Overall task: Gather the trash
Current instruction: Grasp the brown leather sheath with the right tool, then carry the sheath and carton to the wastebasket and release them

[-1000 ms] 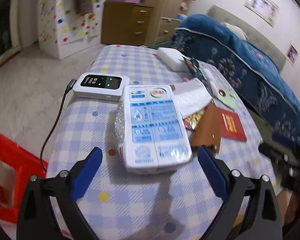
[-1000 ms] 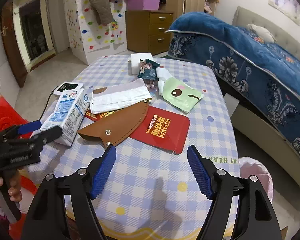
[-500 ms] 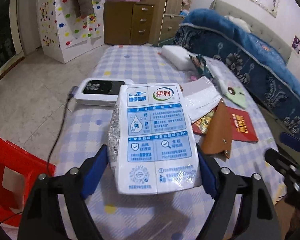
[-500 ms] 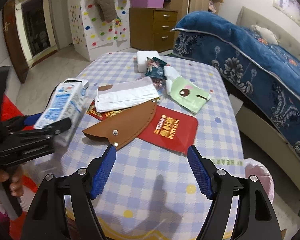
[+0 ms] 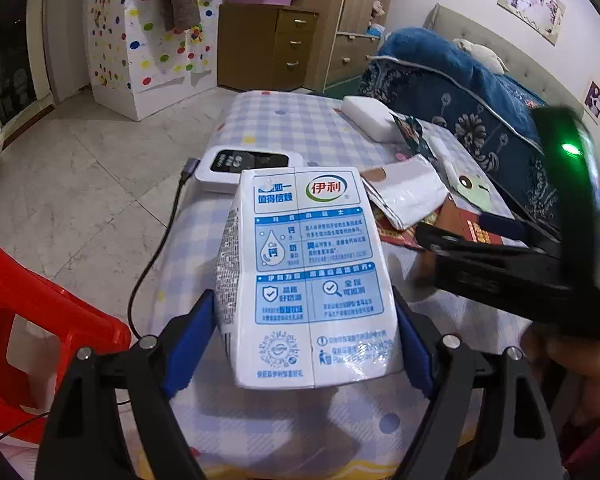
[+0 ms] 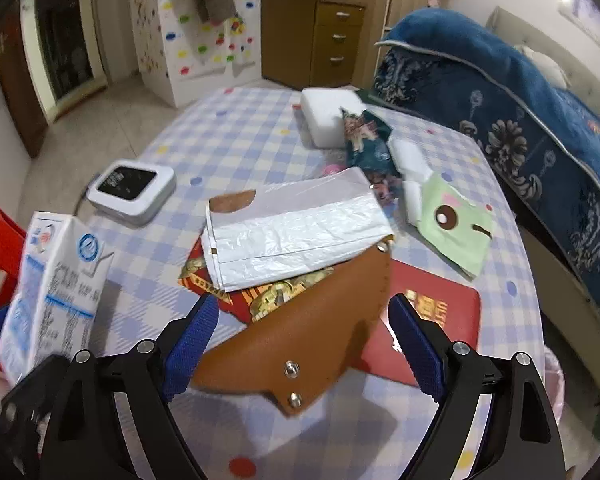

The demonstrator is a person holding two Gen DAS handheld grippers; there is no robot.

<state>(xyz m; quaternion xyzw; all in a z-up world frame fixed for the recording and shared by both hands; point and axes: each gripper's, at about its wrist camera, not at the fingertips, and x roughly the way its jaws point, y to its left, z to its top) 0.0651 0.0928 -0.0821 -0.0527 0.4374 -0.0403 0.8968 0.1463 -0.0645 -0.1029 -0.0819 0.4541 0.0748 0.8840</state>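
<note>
A white and blue milk carton [image 5: 308,272] is held tilted above the checked table [image 5: 284,128], with my left gripper [image 5: 304,344] shut on its lower sides. The same carton [image 6: 52,292] shows at the left edge of the right wrist view. My right gripper [image 6: 302,344] hangs over a brown leather pouch [image 6: 312,340] and its jaws are opening; the pouch lies below the gap and no pad touches it. A crumpled white plastic bag [image 6: 292,232] rests on the pouch's far end. A dark snack wrapper [image 6: 368,144] lies further back.
A red booklet [image 6: 432,320], a green cartoon card [image 6: 456,232], a white box [image 6: 328,116] and a cabled white screen device [image 6: 132,192] share the table. A red stool [image 5: 28,312] stands left; a blue-covered bed [image 6: 500,92] and a pink bag [image 6: 552,376] are right.
My left gripper closed on the milk carton and lifted it off the table. My right gripper moved forward and down over the brown pouch, and its jaws spread wider.
</note>
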